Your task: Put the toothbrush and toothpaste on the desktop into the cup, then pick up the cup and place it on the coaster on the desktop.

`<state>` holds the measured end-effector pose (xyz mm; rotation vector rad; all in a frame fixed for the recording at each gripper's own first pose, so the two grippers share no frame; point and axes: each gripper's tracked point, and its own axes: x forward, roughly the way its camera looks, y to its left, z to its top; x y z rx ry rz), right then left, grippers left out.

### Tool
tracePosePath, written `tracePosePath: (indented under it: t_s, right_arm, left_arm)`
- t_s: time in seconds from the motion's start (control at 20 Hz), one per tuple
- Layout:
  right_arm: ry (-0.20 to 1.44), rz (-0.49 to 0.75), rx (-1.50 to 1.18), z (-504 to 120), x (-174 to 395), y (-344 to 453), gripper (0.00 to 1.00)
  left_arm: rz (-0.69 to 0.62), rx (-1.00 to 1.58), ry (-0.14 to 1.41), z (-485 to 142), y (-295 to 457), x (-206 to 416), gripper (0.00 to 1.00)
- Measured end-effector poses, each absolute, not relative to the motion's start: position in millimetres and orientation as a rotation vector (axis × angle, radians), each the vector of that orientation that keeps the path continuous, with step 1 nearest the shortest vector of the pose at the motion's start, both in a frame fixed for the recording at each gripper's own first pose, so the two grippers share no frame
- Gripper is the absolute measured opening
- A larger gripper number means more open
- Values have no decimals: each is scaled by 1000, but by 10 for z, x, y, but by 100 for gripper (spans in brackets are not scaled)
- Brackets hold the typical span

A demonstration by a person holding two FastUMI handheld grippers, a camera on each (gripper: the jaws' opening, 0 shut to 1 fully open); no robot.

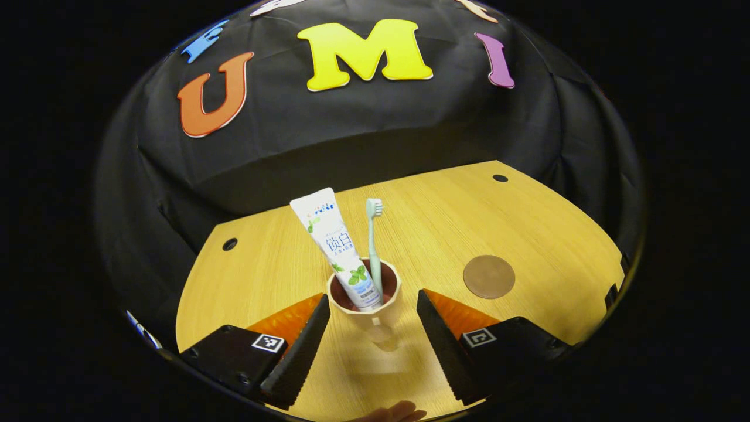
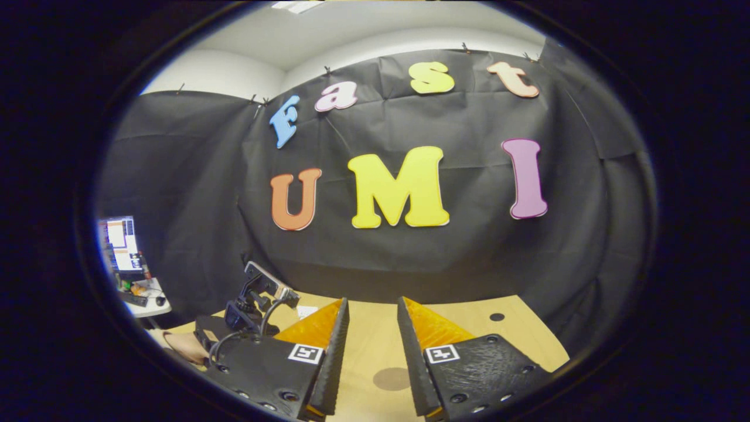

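In the left gripper view a beige cup [image 1: 364, 310] with a dark red inside stands upright on the wooden desktop [image 1: 527, 223]. A white toothpaste tube [image 1: 335, 246] and a pale green toothbrush [image 1: 373, 246] stand in it, leaning against its rim. My left gripper [image 1: 373, 300] is open, one finger on each side of the cup; a gap shows on the right side. The round brown coaster [image 1: 488, 276] lies bare to the cup's right. In the right gripper view my right gripper [image 2: 372, 305] hangs open above the desktop, and the coaster [image 2: 391, 378] lies below between its fingers.
Black cloth walls close the desktop at the back and sides. Small dark holes [image 1: 229, 244] mark the tabletop's far corners. The right gripper view shows the other gripper [image 2: 258, 305] with the hand holding it at lower left, and a side table with a monitor [image 2: 117, 243] beyond.
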<state>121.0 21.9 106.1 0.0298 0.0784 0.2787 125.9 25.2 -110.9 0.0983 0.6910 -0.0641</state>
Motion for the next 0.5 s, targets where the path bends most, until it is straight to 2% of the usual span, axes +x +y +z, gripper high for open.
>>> tracePosePath:
  t_s: [0.2,0.35,0.5]
  right_arm:
    - [106,272,42,802,1227,5,56]
    - [112,264,39,623,1269,-114,65]
    - [112,262,29,458,1288,-162,70]
  left_arm:
    - [-42,151,780,-1180,255,1333,95]
    - [-26,164,847,-1278,269,1323,96]
    - [1,186,863,-1309,314,1363,93]
